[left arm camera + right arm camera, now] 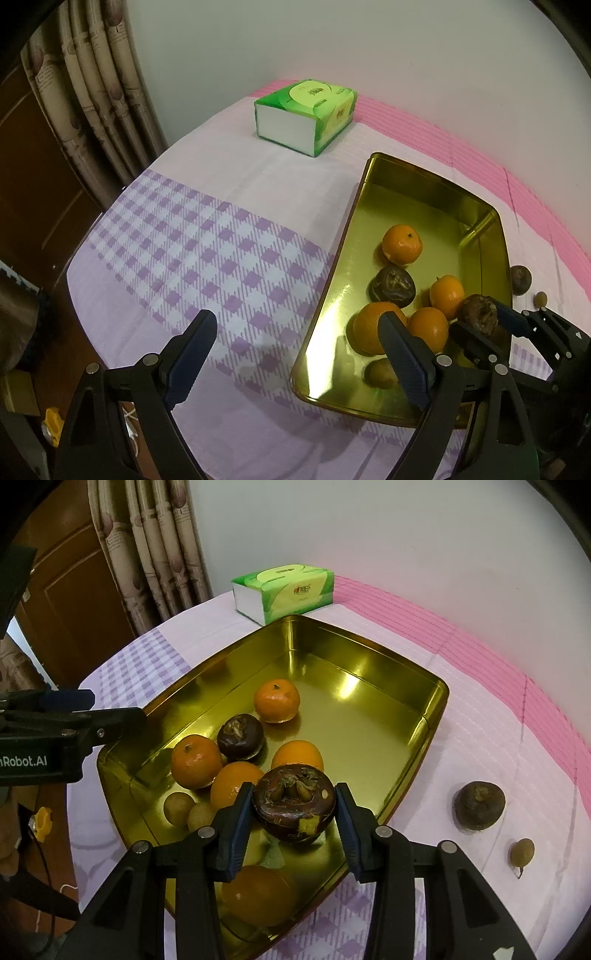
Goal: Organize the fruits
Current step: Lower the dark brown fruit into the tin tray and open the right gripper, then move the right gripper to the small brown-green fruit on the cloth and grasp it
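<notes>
A gold metal tray (432, 716) (369, 173) holds several oranges (276, 700), a dark brown mangosteen (240, 736) and two small tan longans (179, 806). My right gripper (293, 810) is shut on another dark mangosteen (293, 805) and holds it over the tray's near end; it also shows in the left wrist view (480, 314). My left gripper (299, 350) is open and empty, its fingers straddling the tray's left rim. Outside the tray on the cloth lie a third mangosteen (479, 805) and a longan (522, 853).
A green tissue pack (286, 590) (306, 114) lies on the cloth beyond the tray. The table has a purple checked and pink striped cloth (207, 240). Curtains (159, 546) and a brown door stand at the left, a white wall behind.
</notes>
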`<state>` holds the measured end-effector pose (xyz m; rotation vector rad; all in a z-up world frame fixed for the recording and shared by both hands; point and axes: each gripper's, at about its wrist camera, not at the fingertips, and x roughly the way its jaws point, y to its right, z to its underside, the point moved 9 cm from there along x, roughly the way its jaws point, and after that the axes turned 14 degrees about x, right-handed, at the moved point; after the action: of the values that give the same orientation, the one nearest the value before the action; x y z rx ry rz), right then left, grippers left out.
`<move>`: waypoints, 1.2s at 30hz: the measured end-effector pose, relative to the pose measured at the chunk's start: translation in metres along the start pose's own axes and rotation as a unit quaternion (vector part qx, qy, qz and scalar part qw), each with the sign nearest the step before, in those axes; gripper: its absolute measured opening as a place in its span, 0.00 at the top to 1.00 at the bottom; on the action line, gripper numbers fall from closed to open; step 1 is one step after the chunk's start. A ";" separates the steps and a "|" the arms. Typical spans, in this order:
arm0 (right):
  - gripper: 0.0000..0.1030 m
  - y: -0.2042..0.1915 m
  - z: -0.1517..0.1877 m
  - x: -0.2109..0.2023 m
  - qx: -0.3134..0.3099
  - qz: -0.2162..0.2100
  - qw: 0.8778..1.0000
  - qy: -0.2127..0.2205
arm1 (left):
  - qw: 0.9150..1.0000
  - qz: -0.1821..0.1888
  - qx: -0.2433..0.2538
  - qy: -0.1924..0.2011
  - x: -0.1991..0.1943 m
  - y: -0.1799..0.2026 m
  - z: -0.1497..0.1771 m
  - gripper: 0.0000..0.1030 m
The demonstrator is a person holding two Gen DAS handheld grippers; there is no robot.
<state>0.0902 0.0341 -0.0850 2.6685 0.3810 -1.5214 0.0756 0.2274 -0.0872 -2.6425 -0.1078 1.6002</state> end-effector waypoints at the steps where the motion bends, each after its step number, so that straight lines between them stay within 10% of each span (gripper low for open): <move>1: 0.61 0.000 0.000 0.000 0.000 0.001 1.000 0.000 | 1.000 0.000 0.000 0.000 0.000 0.000 0.000 0.14; 36: 0.60 0.000 -0.008 -0.026 0.022 -0.018 0.999 0.035 | 1.000 0.003 0.011 0.000 0.003 0.008 -0.001 0.14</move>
<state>0.0838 0.0307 -0.0585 2.7692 0.4054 -1.4653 0.0779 0.2201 -0.0899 -2.6300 -0.0832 1.5930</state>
